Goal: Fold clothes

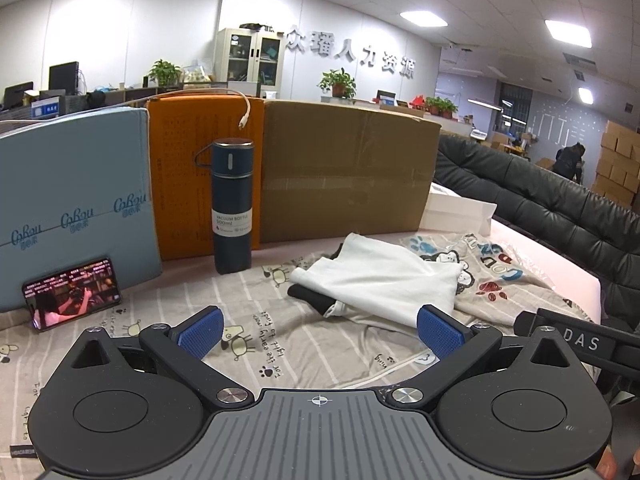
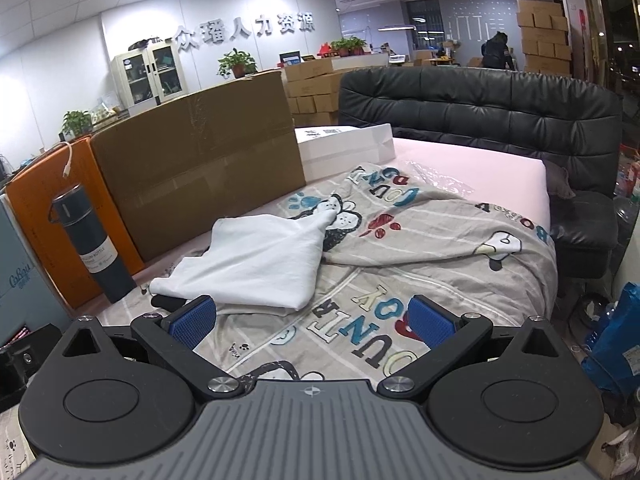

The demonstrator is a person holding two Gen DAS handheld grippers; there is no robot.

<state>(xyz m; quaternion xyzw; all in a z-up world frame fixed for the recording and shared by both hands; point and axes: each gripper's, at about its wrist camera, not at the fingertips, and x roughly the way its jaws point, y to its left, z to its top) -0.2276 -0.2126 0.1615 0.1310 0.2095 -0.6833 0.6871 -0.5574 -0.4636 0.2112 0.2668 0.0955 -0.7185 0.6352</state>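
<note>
Both jaws spread wide, gripping nothing: left gripper (image 1: 320, 330) and right gripper (image 2: 312, 322) hover low over the grey cartoon-print bedsheet (image 2: 400, 280), clear of cloth. White cotton garment (image 1: 380, 276) lies rumpled on the sheet just ahead, partly over a black garment (image 1: 310, 296). I judge I'm squared up to pick its near edge. Dark blue vacuum bottle (image 1: 232, 206) stands well left, out of reach.

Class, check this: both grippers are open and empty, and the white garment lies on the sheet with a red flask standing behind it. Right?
Not quite: the flask is dark blue, as the left wrist view shows. The left gripper and right gripper are open and empty; the white garment lies on the sheet.
</note>
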